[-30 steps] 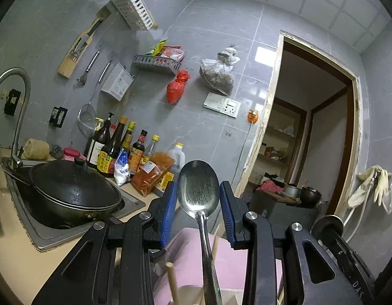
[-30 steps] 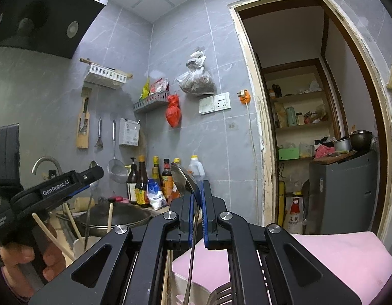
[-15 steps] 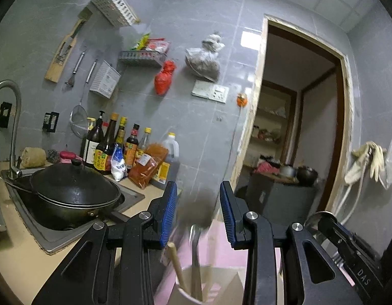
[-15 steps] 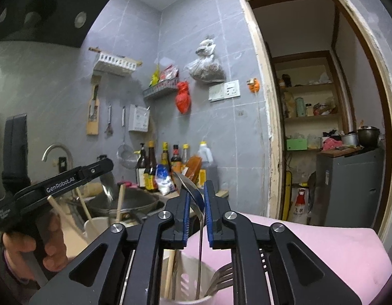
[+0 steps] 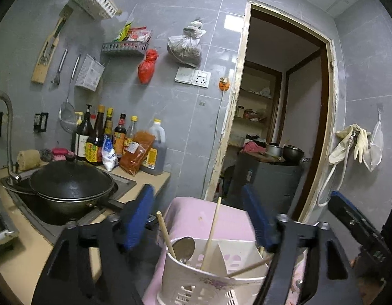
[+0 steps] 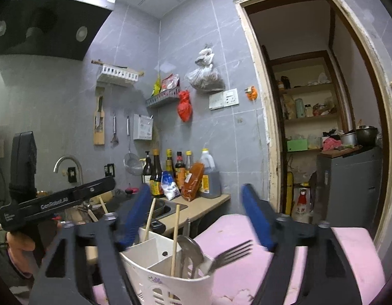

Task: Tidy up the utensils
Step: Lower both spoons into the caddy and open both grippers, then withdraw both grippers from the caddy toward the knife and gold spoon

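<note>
Spoons (image 6: 192,250) stand bowl-up, handles down, in a white holder (image 6: 170,283) on a pink stool (image 6: 246,267). Seen from the right wrist, they share a compartment with a fork (image 6: 230,253), whose tines lean up and away from the holder toward the doorway (image 6: 323,101), and with one chopstick (image 6: 175,236) that stands nearly upright beside the bowls. Another chopstick (image 6: 149,219) leans in the holder's far compartment.

From the left wrist, a spoon bowl (image 5: 183,248) shows above the holder's rim (image 5: 185,272), flanked by two chopsticks (image 5: 210,231) angled upward; a third lies almost flat across the divider.

Both tools hover just above the holder. The left gripper (image 5: 198,216) has its blue pads spread wide with nothing between them, and the right gripper (image 6: 194,217) is likewise spread wide and empty.

Beyond the holder, on the counter, a lidded wok (image 5: 69,185) sits in the sink, with sauce bottles (image 5: 119,139) lined against the tiled wall.
</note>
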{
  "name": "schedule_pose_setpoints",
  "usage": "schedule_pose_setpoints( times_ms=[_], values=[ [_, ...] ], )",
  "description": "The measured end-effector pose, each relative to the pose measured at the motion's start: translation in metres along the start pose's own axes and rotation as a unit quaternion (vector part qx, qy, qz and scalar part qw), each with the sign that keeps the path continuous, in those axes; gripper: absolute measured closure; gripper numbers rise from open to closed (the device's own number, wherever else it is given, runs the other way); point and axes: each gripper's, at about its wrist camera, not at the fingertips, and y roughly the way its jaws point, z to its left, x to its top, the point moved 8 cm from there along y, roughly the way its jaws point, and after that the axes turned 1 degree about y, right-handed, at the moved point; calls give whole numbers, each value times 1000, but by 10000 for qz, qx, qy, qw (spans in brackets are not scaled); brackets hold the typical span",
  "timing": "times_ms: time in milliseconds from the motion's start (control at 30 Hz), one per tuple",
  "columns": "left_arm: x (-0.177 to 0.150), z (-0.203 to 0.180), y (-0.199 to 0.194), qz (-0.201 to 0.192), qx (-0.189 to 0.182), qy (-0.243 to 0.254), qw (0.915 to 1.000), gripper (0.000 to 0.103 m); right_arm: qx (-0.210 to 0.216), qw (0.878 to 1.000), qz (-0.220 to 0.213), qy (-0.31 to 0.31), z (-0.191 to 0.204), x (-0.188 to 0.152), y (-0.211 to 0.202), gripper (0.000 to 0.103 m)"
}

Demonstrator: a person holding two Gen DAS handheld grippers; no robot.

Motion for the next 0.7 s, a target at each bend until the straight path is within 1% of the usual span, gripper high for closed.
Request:
schedule_pose_setpoints(
  times_ms=[33, 100, 133, 167, 300, 500, 600, 700],
  values=[
    [1, -3, -4, -7, -3, -1, 10000, 18, -33, 10000, -31, 3, -2, 3, -6, 18],
    [2, -10, -12, -28, 14, 16, 10000, 12, -136, 9999, -52, -26, -7, 8, -16, 11],
    [2, -15, -15, -53, 32, 52, 10000, 9, -198, 9998, -73, -51, -10, 11, -25, 4],
    [2, -20, -19, -77, 41, 105, 9999, 8, -235, 9997, -94, -64, -12, 13, -29, 0],
    [0, -43, -35, -175, 15, 369, 9992, 4, -472, 9985, -157, -225, -23, 19, -59, 0],
    [-21, -92, -52, -143, -199, 912, 9955, 3, -810, 9960, -108, -374, -40, 19, -102, 0],
    [-37, -116, -55, -8, -410, 1064, 9935, 3, -973, 9944, -17, -407, -50, 15, -120, 0],
    [-56, -135, -53, 234, -602, 1140, 9914, 3, -1181, 9918, 173, -457, -62, 8, -137, 0]
  ],
)
